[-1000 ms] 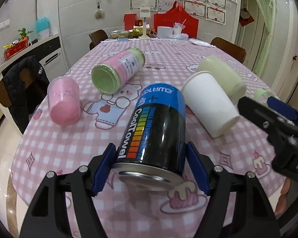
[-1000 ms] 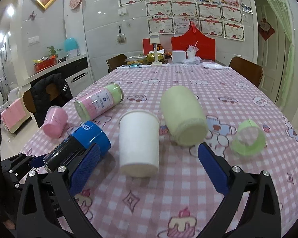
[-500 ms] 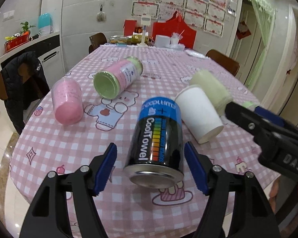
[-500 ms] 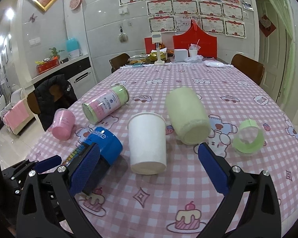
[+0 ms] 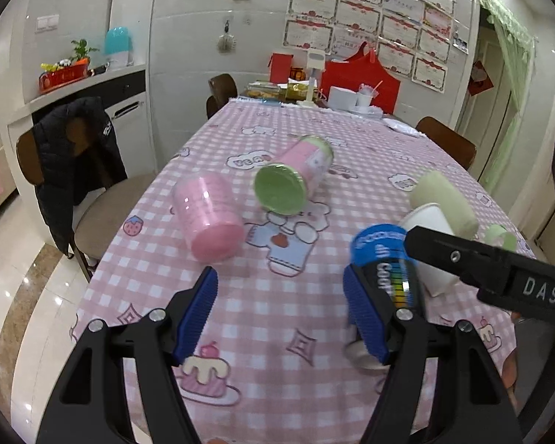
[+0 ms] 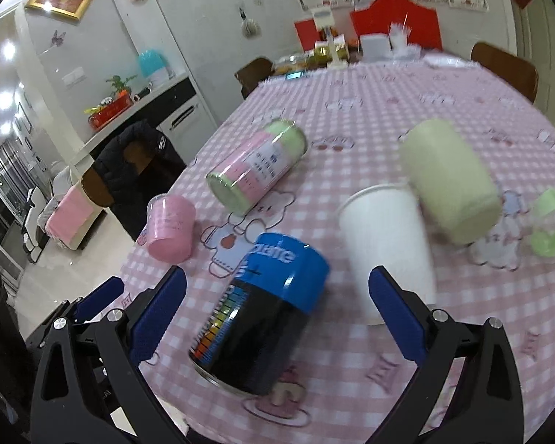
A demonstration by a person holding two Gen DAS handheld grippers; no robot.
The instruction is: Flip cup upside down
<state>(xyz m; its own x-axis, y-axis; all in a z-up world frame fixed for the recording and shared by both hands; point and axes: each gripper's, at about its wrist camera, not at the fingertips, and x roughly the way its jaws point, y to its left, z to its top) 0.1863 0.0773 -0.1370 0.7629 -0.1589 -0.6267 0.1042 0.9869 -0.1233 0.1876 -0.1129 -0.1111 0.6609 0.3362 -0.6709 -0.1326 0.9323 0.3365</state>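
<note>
A black can with a blue top stands with its blue end up, tilted, near the table's front edge; in the left wrist view it is behind my right finger. My left gripper is open and empty, to the can's left. My right gripper is open with the can between its fingers, apart from both pads. A white paper cup stands mouth up just right of the can. A pale green cup, a pink cup and a pink-and-green canister lie on their sides.
A small green cup lies at the right. The pink checked tablecloth ends close in front. A chair with a black jacket stands at the left. Boxes and a red bag sit at the far end.
My left gripper has let go of the black can, opened wide and shifted left. The can now stands tilted on the table. My right gripper has moved left around the can.
</note>
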